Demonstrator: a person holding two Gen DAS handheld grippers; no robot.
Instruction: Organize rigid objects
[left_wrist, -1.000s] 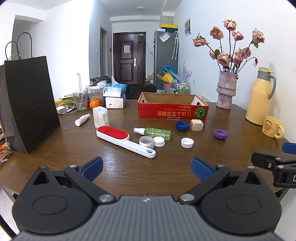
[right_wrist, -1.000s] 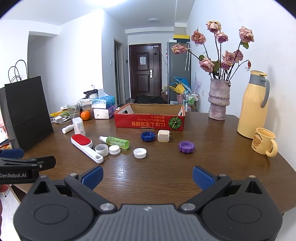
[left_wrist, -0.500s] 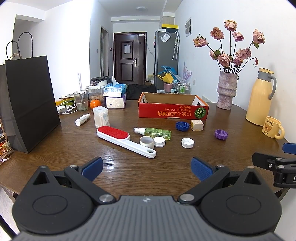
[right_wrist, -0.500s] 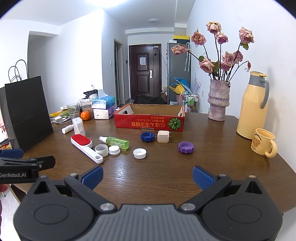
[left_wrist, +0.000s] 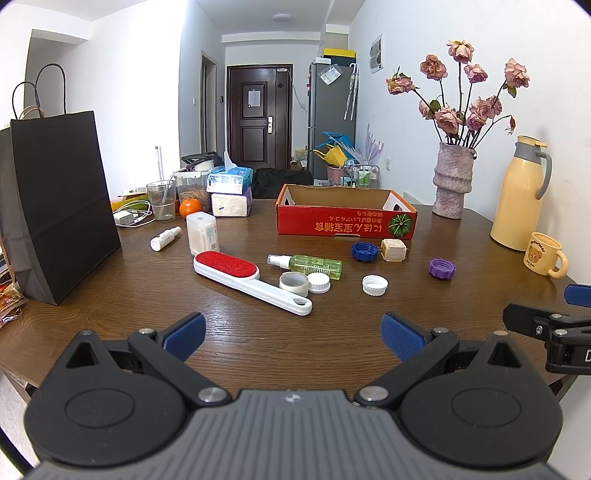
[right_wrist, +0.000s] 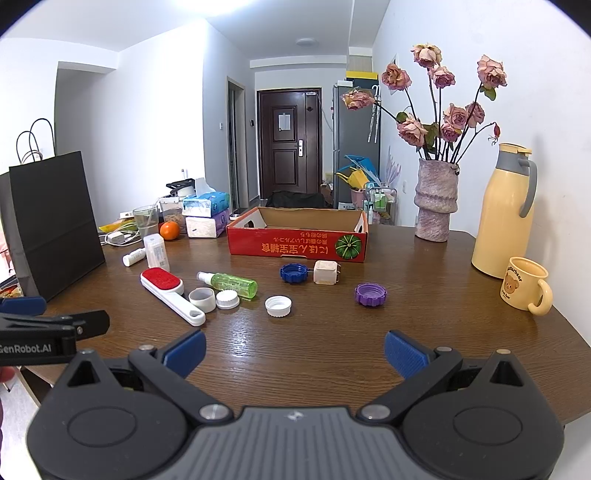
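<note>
Hovering over the near edge of the wooden table (left_wrist: 110, 302), we hold our left gripper (left_wrist: 293, 334) and right gripper (right_wrist: 294, 349) with jaws spread wide and empty. Ahead lie the lint brush (left_wrist: 243, 275), green spray bottle (left_wrist: 308, 263), white caps (left_wrist: 375, 285), blue cap (left_wrist: 364, 252) and purple cap (left_wrist: 441, 267), all loose on the table just in front of the red cardboard box (left_wrist: 345, 223).
</note>
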